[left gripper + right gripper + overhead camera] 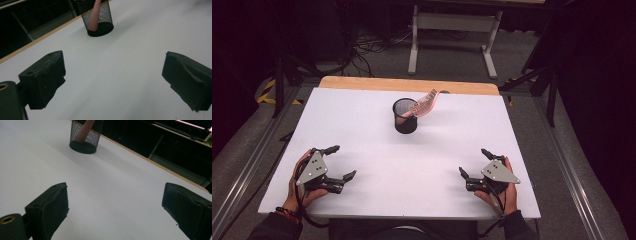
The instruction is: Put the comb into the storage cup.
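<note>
my left gripper (pixel 341 162) rests near the front left of the white table (pixel 377 150), its jaws spread wide with nothing between them. my right gripper (pixel 472 162) sits near the front right, jaws likewise parted and empty. both are well apart from the black mesh pen cup (pixel 405 115), which stands upright toward the back middle of the table. a pink ruler (pixel 426 103) stands in the cup, leaning over its rim toward the right and far edge. in my left gripper view the mesh cup (pixel 97 18) stands far ahead between the jaws, the pink ruler (pixel 94 15) visible through the mesh. in my right gripper view the cup (pixel 85 136) sits up and to the left.
</note>
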{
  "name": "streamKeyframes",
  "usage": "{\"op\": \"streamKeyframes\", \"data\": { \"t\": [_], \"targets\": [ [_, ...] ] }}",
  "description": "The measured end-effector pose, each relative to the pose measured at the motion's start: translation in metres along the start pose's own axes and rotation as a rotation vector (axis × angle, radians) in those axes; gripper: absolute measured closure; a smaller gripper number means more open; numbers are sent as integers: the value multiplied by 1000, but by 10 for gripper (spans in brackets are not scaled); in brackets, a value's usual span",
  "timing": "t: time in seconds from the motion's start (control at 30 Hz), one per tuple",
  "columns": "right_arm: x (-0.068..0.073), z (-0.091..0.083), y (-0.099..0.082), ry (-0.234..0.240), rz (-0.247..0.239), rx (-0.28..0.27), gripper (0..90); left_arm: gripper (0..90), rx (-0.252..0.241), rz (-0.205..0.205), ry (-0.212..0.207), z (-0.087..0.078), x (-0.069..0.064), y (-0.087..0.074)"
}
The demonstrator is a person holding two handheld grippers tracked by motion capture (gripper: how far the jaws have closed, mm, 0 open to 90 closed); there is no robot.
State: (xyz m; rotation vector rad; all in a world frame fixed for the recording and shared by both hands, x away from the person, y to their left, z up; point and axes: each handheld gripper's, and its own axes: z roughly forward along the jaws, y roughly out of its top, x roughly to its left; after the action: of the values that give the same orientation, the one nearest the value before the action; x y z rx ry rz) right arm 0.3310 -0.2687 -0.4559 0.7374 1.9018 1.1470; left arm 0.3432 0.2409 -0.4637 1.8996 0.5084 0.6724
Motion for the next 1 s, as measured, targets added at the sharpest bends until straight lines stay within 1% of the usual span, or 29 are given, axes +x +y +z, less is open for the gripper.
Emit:
{"op": "streamKeyframes", "data": {
  "t": [0.1, 0.23, 0.33, 0.37, 0.4, 0.63, 0.7, 1.0],
  "targets": [
    [1, -1, 1, -1, -6, -4, 71, 59, -8, -5, -4, 0, 0, 0],
    [1, -3, 1, -24, -7, -2, 72, 60, -5, 3, -18, 2, -1, 0],
    [0, -4, 2, -41, -9, -5, 72, 59, -8, -3, -24, 4, 0, 1],
    [0, -4, 2, -41, -9, -5, 72, 60, -8, -3, -24, 4, 0, 1],
    [0, -4, 3, -43, -4, -6, 72, 59, -10, 7, -28, 4, -1, 2],
    [0, -2, 3, -48, -6, -2, 73, 59, -3, 9, -29, 4, -1, 0],
    [0, -3, 5, -44, 0, -14, 73, 59, -1, 13, -28, 3, -1, 1],
    [0, -6, 5, -45, 1, -28, 71, 59, 4, 17, -22, 4, -2, 1]
  ]
}}
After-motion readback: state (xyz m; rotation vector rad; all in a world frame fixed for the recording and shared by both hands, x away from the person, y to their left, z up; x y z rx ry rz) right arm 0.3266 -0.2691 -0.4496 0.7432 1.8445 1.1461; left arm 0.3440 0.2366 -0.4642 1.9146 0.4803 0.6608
